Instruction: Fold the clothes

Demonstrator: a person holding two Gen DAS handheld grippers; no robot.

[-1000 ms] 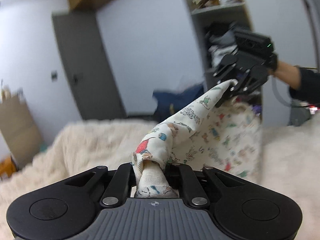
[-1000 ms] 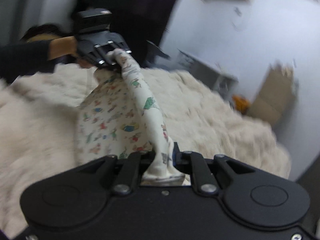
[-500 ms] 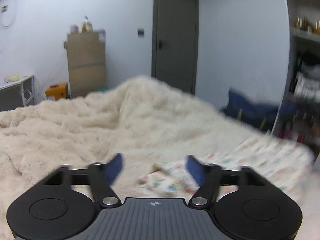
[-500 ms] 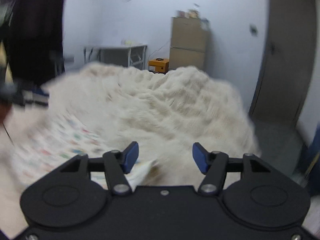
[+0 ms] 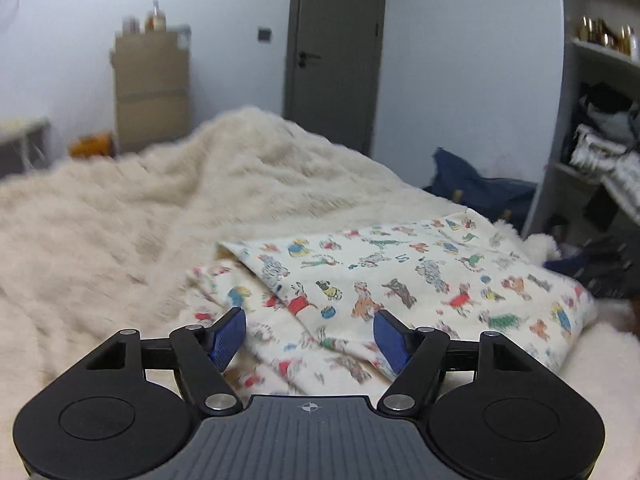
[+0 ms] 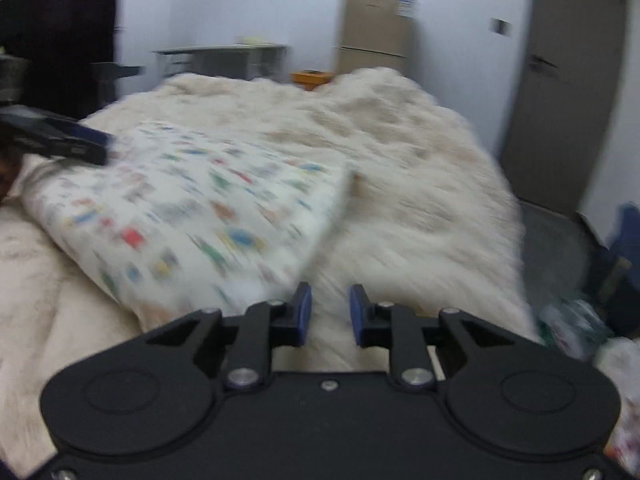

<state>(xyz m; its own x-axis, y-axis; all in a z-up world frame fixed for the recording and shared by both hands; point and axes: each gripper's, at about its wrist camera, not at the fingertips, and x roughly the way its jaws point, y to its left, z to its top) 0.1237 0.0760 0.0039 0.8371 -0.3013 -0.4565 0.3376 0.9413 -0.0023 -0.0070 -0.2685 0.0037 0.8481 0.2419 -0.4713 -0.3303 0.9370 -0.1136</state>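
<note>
The cream, cartoon-dog-printed folded garment point(image 5: 400, 280) lies on the shaggy cream blanket point(image 5: 120, 216); the left gripper point(image 5: 310, 334) and right gripper point(image 6: 326, 309) are both closing, pinching nothing.

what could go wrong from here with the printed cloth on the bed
1. The left gripper is closing with the printed garment under its jaws; it may pinch several folded layers and drag the fold open.
2. The right gripper is closing beside the garment's edge, so it may snag the fluffy blanket instead.
</note>
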